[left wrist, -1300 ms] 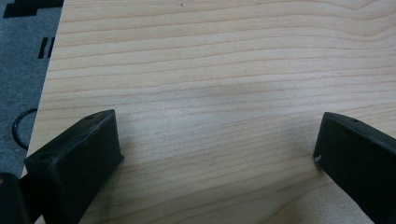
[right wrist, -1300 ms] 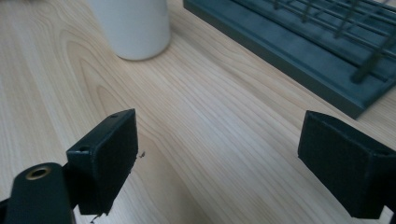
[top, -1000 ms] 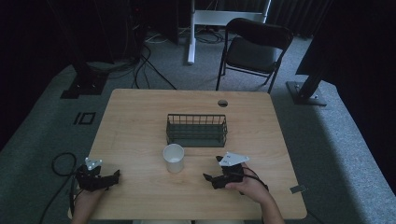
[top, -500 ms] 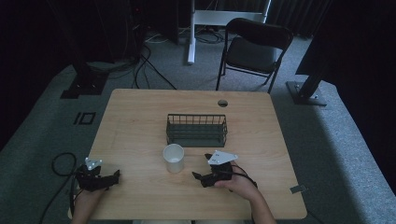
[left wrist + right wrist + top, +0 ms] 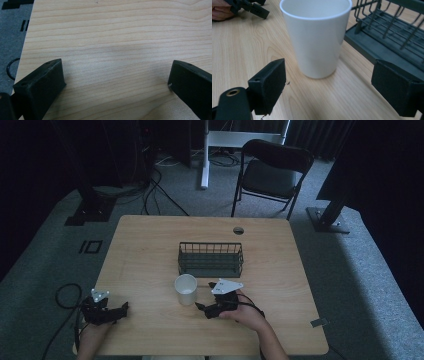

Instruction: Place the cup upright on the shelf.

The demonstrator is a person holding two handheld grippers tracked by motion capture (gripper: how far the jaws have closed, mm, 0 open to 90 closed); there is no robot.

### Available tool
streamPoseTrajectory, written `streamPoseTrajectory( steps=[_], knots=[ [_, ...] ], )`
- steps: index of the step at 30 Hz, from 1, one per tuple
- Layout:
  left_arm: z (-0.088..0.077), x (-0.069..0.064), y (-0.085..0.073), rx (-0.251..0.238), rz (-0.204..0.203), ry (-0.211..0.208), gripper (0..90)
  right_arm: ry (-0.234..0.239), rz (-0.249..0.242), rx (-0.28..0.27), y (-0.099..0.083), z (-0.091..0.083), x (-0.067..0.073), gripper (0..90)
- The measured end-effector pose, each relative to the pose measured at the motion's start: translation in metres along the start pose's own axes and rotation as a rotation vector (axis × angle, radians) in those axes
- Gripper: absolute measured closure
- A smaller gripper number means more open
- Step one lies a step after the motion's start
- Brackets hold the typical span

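Observation:
A white cup (image 5: 185, 289) stands upright on the wooden table (image 5: 145, 250), just in front of a dark wire basket (image 5: 211, 259). My right gripper (image 5: 204, 296) is open right beside the cup, its jaws pointing at it from the right. In the right gripper view the cup (image 5: 316, 35) stands just beyond the open jaws of my right gripper (image 5: 332, 87), with the basket (image 5: 392, 32) to its right. My left gripper (image 5: 124, 310) rests open near the table's front left corner; in the left gripper view my left gripper (image 5: 115, 82) has bare wood between its jaws.
A round cable hole (image 5: 238, 230) lies near the table's far edge. A black folding chair (image 5: 270, 172) stands behind the table. Cables (image 5: 65, 295) trail on the grey floor at the left.
My right gripper has moved left across the table toward the cup, ending close beside it. The left gripper, cup and basket have stayed put.

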State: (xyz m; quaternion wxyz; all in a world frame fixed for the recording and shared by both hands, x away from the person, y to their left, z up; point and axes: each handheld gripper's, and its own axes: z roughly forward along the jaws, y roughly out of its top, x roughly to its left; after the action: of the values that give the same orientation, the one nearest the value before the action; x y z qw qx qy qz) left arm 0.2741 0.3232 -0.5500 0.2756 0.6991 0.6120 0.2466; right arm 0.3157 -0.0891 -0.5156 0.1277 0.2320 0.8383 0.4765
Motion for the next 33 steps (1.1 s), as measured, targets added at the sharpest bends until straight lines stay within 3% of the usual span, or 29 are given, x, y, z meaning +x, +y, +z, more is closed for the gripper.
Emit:
streamPoseTrajectory(
  steps=[8, 17, 33],
  knots=[
    [0.000, 0.000, 0.000, 0.000, 0.000, 0.000, 0.8, 0.006, -0.026, -0.014, 0.009, 0.015, 0.007, 12.2],
    [0.000, 0.000, 0.000, 0.000, 0.000, 0.000, 0.8, 0.013, -0.011, -0.038, 0.018, 0.030, 0.010, 12.2],
    [0.000, 0.000, 0.000, 0.000, -0.002, 0.000, 0.8, -0.005, -0.027, -0.092, 0.033, 0.044, 0.011, 12.2]
  ],
)
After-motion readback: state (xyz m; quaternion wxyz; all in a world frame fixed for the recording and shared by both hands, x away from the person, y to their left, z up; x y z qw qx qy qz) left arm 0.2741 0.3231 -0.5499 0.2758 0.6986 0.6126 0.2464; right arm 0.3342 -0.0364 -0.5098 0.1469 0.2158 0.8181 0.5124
